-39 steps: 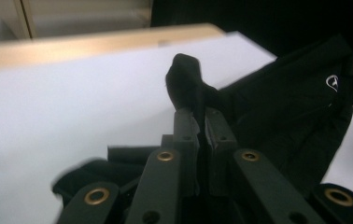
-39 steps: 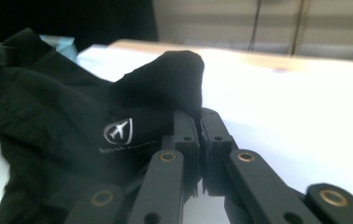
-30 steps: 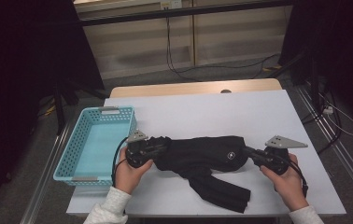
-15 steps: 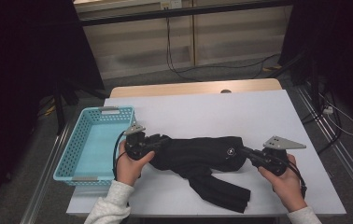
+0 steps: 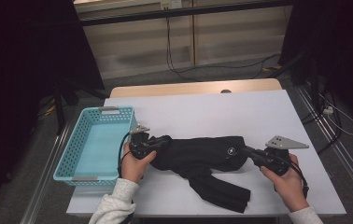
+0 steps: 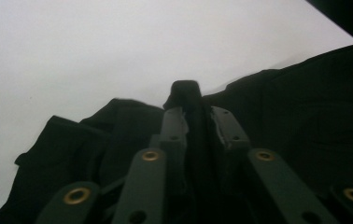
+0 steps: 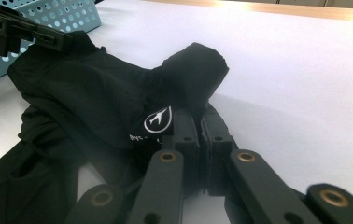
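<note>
Black garment (image 5: 202,154) pinched both ends: L gripper (image 5: 158,143), R gripper (image 5: 248,151).

black garment (image 5: 202,154) with a white logo (image 7: 158,118), perforated turquoise basket (image 5: 74,149), white table (image 5: 221,112).

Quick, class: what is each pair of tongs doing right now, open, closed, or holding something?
Left tongs: closed on a fold of the black garment, after just closing.
Right tongs: closed on the garment's other end.
</note>
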`<action>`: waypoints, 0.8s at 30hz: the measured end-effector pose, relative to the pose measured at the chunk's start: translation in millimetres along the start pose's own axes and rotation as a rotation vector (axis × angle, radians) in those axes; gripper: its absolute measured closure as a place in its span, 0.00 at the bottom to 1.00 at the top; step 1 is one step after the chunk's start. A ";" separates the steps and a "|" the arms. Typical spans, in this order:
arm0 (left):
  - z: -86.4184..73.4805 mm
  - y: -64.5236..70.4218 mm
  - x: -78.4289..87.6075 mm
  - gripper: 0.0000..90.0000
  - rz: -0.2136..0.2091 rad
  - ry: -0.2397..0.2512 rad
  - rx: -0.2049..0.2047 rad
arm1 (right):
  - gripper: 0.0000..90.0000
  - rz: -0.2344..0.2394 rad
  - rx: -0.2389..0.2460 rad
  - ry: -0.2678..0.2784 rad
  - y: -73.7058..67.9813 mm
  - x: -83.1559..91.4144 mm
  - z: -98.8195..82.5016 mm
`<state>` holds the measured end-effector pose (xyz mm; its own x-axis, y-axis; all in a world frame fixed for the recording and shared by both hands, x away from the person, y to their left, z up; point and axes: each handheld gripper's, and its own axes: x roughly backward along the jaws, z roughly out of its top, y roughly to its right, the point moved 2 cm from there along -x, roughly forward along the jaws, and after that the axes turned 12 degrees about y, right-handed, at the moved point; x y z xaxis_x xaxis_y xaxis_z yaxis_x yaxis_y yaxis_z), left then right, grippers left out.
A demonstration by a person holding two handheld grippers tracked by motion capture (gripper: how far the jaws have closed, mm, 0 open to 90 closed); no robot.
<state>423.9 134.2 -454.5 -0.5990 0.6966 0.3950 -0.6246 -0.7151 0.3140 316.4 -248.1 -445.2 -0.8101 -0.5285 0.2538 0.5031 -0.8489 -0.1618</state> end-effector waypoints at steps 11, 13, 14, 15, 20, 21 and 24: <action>32.1 8.8 20.8 0.96 -0.057 0.093 -0.028 | 0.96 -0.024 -0.017 0.059 9.8 11.3 14.0; 37.5 9.8 23.0 0.96 -0.056 0.101 -0.043 | 0.96 -0.026 -0.023 0.067 11.3 12.7 16.5; 40.3 10.4 23.6 0.96 -0.058 0.106 -0.052 | 0.96 -0.029 -0.023 0.072 12.3 13.0 18.4; 43.2 10.9 23.9 0.96 -0.061 0.101 -0.057 | 0.96 -0.030 -0.020 0.078 13.1 13.3 20.7; 55.8 15.1 24.7 0.96 -0.079 0.096 -0.065 | 0.96 -0.037 -0.016 0.099 16.7 12.4 33.5; 58.0 15.4 24.6 0.96 -0.080 0.089 -0.070 | 0.96 -0.037 -0.012 0.100 17.5 11.6 35.5; 65.2 16.4 24.6 0.96 -0.086 0.085 -0.079 | 0.96 -0.041 -0.009 0.095 21.0 8.4 40.9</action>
<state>431.6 135.8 -383.3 -0.5794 0.7602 0.2939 -0.7110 -0.6477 0.2736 332.4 -270.5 -407.4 -0.8552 -0.4901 0.1689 0.4664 -0.8697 -0.1617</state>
